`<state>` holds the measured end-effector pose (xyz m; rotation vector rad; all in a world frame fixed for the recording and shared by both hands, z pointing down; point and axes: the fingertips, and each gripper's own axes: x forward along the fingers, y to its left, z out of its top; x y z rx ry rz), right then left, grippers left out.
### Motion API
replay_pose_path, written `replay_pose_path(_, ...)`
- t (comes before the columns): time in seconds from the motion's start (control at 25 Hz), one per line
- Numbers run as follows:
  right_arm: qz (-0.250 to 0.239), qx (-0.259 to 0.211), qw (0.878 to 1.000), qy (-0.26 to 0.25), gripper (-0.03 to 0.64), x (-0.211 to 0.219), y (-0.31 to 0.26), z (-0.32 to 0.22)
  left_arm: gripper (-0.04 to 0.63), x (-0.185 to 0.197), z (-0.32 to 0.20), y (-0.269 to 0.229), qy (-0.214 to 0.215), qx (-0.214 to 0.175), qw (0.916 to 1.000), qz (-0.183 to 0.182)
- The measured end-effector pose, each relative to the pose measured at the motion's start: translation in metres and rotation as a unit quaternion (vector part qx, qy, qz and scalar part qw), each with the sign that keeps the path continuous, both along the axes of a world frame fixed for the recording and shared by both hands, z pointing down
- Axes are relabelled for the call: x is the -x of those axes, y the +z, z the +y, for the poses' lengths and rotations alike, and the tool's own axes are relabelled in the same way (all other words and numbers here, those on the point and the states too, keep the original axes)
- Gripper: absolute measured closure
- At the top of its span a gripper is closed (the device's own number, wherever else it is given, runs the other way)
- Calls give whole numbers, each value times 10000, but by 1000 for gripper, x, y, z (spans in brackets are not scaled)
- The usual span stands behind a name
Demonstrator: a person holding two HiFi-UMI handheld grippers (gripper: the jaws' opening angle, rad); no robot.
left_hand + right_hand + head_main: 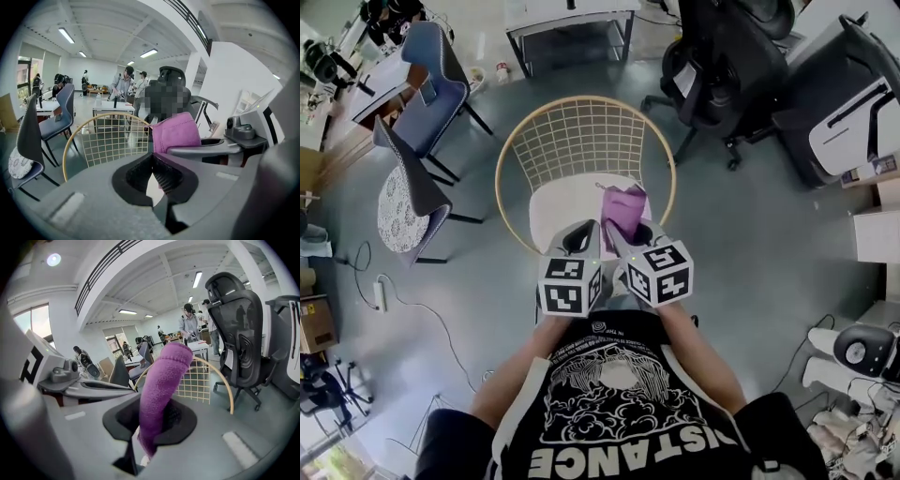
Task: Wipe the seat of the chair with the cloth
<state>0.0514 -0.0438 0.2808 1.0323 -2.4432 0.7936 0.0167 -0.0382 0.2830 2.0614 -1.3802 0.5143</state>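
Observation:
A round chair with a gold wire back (581,141) and a white seat (562,208) stands right in front of me. Over the seat's near right part hangs a purple cloth (625,208), and my right gripper (623,234) is shut on it. The cloth (161,385) rises folded from between that gripper's jaws in the right gripper view. My left gripper (579,236) hovers just left of it above the seat's front edge, jaws shut with nothing held. In the left gripper view the cloth (176,133) shows beyond the right gripper's finger, with the wire back (110,140) behind.
A blue chair (431,89) and a dark chair with a patterned cushion (408,192) stand to the left. A black office chair (722,66) is at the back right, and a table (572,28) behind. A power strip (380,295) with cable lies on the floor.

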Motion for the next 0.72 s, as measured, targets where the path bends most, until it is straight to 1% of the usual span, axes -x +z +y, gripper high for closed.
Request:
replay_pose_path(0.16, -29, -20, 10000, 28, 558, 9, -3, 1, 601, 10, 2, -1, -25, -3, 10000, -94)
replay_pose_path(0.72, -24, 6, 10000, 68, 558, 18, -3, 1, 601, 19, 0, -5, 33, -33, 10000, 31)
